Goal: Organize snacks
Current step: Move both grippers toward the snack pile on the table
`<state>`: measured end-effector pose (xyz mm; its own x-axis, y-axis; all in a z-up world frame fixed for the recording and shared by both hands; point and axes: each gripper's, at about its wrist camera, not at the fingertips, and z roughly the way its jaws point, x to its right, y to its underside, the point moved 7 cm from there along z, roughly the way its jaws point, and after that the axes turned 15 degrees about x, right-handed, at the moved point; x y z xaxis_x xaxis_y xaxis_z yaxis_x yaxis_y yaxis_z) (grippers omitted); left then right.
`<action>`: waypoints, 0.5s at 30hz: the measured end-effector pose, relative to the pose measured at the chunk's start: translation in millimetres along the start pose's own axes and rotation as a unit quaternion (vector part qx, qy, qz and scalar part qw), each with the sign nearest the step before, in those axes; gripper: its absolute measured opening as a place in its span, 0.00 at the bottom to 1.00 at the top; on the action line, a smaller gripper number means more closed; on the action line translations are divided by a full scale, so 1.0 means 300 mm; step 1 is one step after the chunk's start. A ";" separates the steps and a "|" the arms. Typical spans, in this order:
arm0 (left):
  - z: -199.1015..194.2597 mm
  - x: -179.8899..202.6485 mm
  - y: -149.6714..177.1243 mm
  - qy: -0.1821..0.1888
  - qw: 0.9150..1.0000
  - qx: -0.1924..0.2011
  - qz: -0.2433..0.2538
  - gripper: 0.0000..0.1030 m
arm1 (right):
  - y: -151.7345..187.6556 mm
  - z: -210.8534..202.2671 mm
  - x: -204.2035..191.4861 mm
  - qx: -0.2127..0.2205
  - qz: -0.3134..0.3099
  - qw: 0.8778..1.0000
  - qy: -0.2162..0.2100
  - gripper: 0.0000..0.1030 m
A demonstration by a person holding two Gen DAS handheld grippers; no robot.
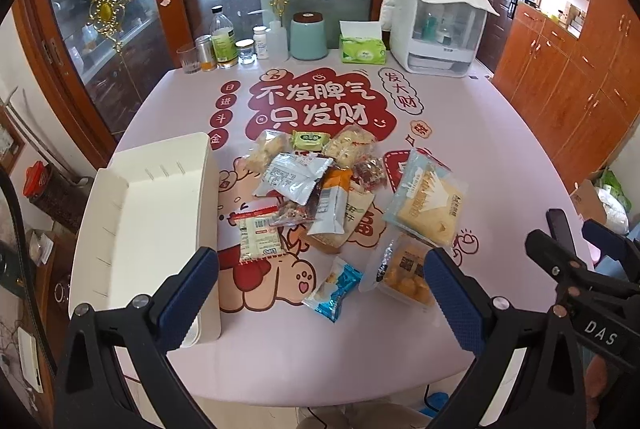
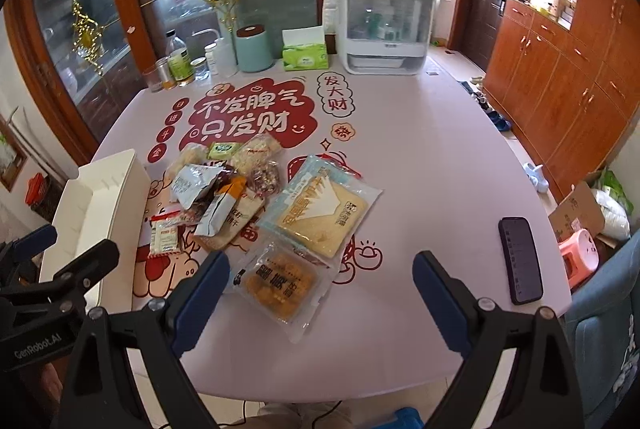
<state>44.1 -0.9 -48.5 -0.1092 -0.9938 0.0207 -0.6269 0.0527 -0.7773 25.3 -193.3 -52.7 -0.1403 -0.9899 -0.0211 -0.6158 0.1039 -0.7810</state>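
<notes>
A pink table with red cartoon lettering fills both views, glass doors and wooden cabinets behind it, bottles and a tissue box lined along the far edge at twelve o'clock. The snack pile sits mid-table, and the white tray waits at nine o'clock from it, bare inside, so sorting looks not yet begun. Left tongs hover over the near edge, spread wide, holding nothing; right tongs likewise, wide apart and empty. Nearest the left tongs lies a blue packet, loose at six o'clock of the heap, with the bag of golden puffs just beside it. The smart play, I'd say, is to take these outliers first: come down over a sealed edge, pinch the crimp rather than the puffed middle, and lift cleanly before swinging to the tray. The big toast bag overlaps neighbours, so dragging it could scatter the rest. How many packets are buried underneath is hard to tell. A phone lies at three o'clock, well apart.
</notes>
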 end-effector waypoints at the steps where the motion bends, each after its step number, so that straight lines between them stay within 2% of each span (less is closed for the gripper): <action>1: 0.002 -0.008 -0.003 0.001 1.000 0.001 -0.006 0.99 | -0.001 0.002 0.003 0.001 0.001 1.000 0.001 0.91; 8: 0.000 -0.063 -0.021 0.012 0.999 0.019 -0.049 0.99 | -0.018 -0.004 0.029 0.012 0.007 1.000 0.010 0.91; 11: -0.003 -0.071 -0.033 0.004 0.998 0.035 -0.044 0.99 | -0.016 -0.002 0.031 0.012 0.007 1.000 0.010 0.91; 15: 0.020 -0.089 -0.026 -0.001 0.999 0.021 -0.050 0.99 | -0.014 -0.002 0.026 0.012 0.005 1.000 0.005 0.91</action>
<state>56.5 24.6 -46.6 -0.0460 -0.9941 0.0987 -0.6024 -0.0513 -0.7965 26.3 -201.4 -49.3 -0.1543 -0.9878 -0.0226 -0.5956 0.1113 -0.7955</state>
